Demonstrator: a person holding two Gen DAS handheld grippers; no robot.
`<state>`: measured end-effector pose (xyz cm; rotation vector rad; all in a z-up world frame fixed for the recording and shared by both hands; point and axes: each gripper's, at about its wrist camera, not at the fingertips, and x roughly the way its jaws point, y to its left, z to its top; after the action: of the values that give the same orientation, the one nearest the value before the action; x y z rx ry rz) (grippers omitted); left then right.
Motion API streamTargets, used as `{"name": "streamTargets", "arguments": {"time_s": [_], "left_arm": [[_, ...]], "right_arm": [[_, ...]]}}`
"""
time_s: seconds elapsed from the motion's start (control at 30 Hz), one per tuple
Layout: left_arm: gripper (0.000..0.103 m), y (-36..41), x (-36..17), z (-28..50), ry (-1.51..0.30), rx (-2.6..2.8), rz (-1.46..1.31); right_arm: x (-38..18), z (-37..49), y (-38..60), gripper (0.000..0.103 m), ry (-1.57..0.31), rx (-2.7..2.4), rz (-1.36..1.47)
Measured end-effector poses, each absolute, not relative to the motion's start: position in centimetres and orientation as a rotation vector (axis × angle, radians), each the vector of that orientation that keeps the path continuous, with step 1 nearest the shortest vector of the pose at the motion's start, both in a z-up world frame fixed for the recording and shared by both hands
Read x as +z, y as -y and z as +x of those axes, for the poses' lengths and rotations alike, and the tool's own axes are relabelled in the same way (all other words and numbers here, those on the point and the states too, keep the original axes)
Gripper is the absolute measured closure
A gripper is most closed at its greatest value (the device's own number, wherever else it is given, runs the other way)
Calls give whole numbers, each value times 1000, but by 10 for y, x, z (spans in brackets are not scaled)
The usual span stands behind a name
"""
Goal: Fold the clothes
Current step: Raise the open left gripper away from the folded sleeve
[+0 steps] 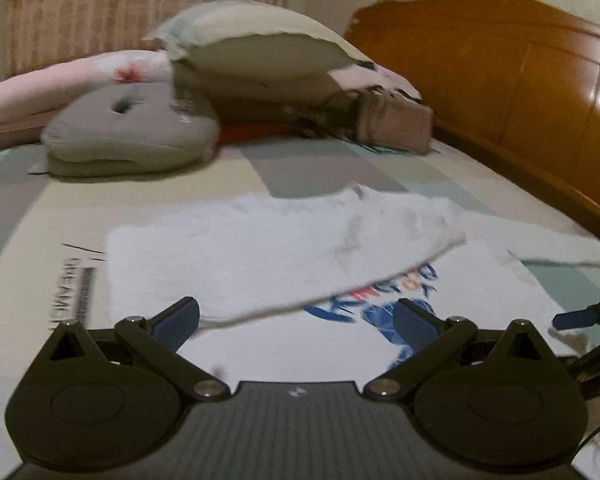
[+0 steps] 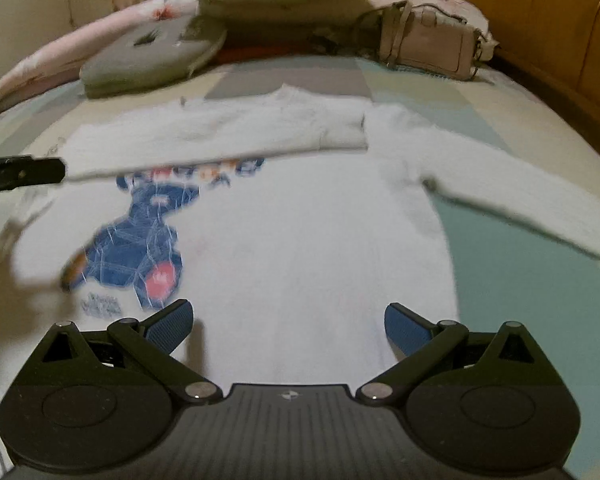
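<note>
White sweater (image 2: 300, 216) flat on the bed (image 2: 540, 280), print up, one sleeve (image 2: 228, 136) folded across the chest.
Left tongs (image 1: 296, 320) and right tongs (image 2: 288, 326) both spread wide, empty, apparently hovering above the hem; frames blurred.

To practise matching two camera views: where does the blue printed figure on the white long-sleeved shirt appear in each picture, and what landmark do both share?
Left wrist view: the blue printed figure sits low, right of centre, partly under the folded-over sleeve.
Right wrist view: lower left of centre, mostly uncovered.
Shared landmark: the beige handbag by the wooden headboard.
</note>
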<state>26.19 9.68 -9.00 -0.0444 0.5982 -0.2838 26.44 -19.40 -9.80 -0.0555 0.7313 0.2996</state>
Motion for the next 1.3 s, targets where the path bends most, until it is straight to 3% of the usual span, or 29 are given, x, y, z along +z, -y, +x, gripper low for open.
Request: {"name": "streamTargets", "arguments": {"time_s": [0.1,0.23,0.3,0.43,0.57,0.83,0.9,0.97,1.13,1.2,1.27,1.3], "left_arm": [[1,-118,-85,265,-633,-225,-110],[1,-134,-86,269,-657,-154,-154],[1,-137,-87,270,-660,-148,-159],[1,-137,-91,273,-669,-141,-146],[1,-137,-95,275,-686,-118,-119],[1,-135,-95,274,-686,-130,-112],[1,-133,-97,275,-693,-140,-102],[1,-131,-98,276,-700,-151,-92],[1,-112,-100,274,-724,-193,-21],[1,-99,-98,268,-719,-221,20],[1,-85,-95,263,-713,-253,57],[1,-77,-94,260,-712,-269,72]], "right_arm": [[-85,277,189,11,-702,299,-67],[-68,294,183,43,-663,298,-82],[-77,321,174,49,-672,299,-104],[-100,375,156,71,-703,294,-150],[-123,384,161,76,-737,287,-152],[-111,360,172,78,-756,298,-197],[-101,358,173,74,-712,296,-182],[-98,359,174,62,-697,281,-180],[-100,352,190,61,-766,246,-109],[-92,330,199,52,-769,259,-73],[-84,306,208,30,-773,270,-40],[-84,294,208,25,-779,272,-42]]}}
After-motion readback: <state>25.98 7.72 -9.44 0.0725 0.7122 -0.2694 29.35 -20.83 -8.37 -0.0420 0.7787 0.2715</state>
